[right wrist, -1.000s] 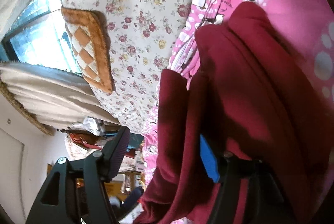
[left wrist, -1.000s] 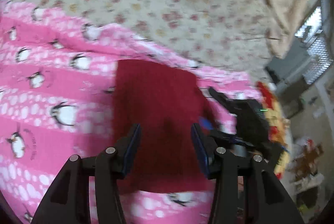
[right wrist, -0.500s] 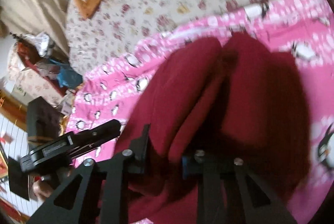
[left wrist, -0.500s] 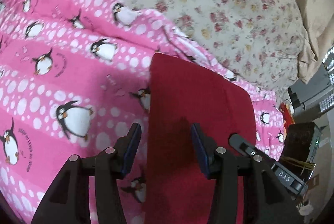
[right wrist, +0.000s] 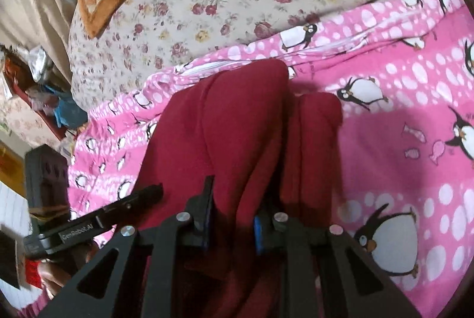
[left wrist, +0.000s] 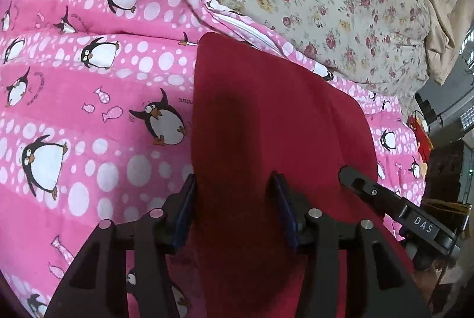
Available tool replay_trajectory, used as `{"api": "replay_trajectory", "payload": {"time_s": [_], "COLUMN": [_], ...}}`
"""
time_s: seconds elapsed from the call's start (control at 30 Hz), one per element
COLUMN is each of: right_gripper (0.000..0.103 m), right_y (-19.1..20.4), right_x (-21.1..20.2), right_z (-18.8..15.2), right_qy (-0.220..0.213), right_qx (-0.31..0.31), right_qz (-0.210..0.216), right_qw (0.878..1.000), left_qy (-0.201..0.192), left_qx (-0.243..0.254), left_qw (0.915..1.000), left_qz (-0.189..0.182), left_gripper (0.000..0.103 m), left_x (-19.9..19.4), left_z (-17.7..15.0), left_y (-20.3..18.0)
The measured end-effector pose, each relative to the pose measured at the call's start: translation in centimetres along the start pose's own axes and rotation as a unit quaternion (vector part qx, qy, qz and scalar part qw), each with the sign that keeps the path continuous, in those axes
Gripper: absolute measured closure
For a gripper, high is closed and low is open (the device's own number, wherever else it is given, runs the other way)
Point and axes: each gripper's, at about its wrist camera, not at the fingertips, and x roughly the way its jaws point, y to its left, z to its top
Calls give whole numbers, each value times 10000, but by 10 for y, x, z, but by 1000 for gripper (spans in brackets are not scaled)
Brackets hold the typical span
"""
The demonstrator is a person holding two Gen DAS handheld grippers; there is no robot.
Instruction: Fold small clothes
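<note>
Right gripper [right wrist: 232, 217] fingers pinch the bunched red garment [right wrist: 225, 122].

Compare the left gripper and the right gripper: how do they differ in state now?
The left gripper has its fingers spread wide over flat red cloth, gripping nothing; the right gripper has its fingers closer together, with a bunched fold of the cloth between them. Both work the same red cloth on the pink penguin blanket.

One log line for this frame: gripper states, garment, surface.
left gripper: open, over red garment | right gripper: shut on red garment | surface: pink penguin blanket
</note>
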Motion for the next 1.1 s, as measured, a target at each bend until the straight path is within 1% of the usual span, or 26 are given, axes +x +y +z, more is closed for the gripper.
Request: {"api": "replay_trajectory", "payload": {"time_s": [0.13,0.23,0.33,0.4,0.5,0.57,0.6,0.63,0.67,0.7,0.73,0.8,0.83,0.9,0.93,0.97,1.0,1.03,1.1], "right_gripper": [84,84,84,84,84,80,74,65,58,48,43,39,39,39,46,54,70,76,81], "right_y": [15,18,8,-1,-7,-7,-6,-5,-3,-2,0,3,4,8,11,19,24,30,36], "right_x": [-14,-29,-28,-17,-19,-23,-28,-32,-37,-44,-49,-55,-54,-47,-46,-47,-48,-51,-60], "right_z": [3,3,2,-5,-8,-8,-9,-11,-13,-16,-20,-30,-33,-41,-44,-47,-49,-50,-52], "right_qy": [-110,-261,-181,-58,-106,-123,-140,-142,-144,-161,-189,-172,-113,105,142,127,136,151,138], "right_qx": [-300,-410,-256,-230,-63,73,180,226,261,304,335,330,300,110,-40,-387,-625,-840,-1087], "right_qz": [-158,-327,-390,-544,-424,-384,-335,-285,-175,-46,5,29,17,-85,-180,-492,-701,-823,-908], "right_qw": [9994,9983,9987,9982,9990,9992,9992,9992,9994,9994,9993,9993,9995,9998,9997,9980,9955,9929,9898], "left_qy": [-69,-106,-202,-260,-284,-280,-285,-295,-303,-314,-326,-336,-337,-341,-338,-319,-296,-261,-236], "left_qx": [186,289,561,686,722,679,661,649,649,659,666,655,643,617,608,574,549,532,595], "left_qw": [9998,9995,9974,9958,9950,9951,9953,9953,9952,9950,9947,9945,9944,9943,9943,9947,9950,9951,9947], "left_qz": [31,49,400,553,635,654,654,651,662,682,707,751,766,795,806,795,784,791,805], "left_gripper": [81,81,81,81,82,82,82,82,82,82,82,82,82,82,82,82,81,81,78], "left_x": [-12,-15,-11,-9,-9,-9,-10,-10,-10,-10,-10,-10,-10,-12,-13,-16,-19,-23,-34], "left_z": [-4,-9,-17,-20,-21,-22,-22,-22,-23,-23,-24,-25,-25,-25,-25,-26,-26,-27,-32], "left_y": [-10,-19,-32,-38,-40,-39,-38,-37,-37,-37,-38,-40,-41,-41,-41,-41,-41,-42,-44]}}
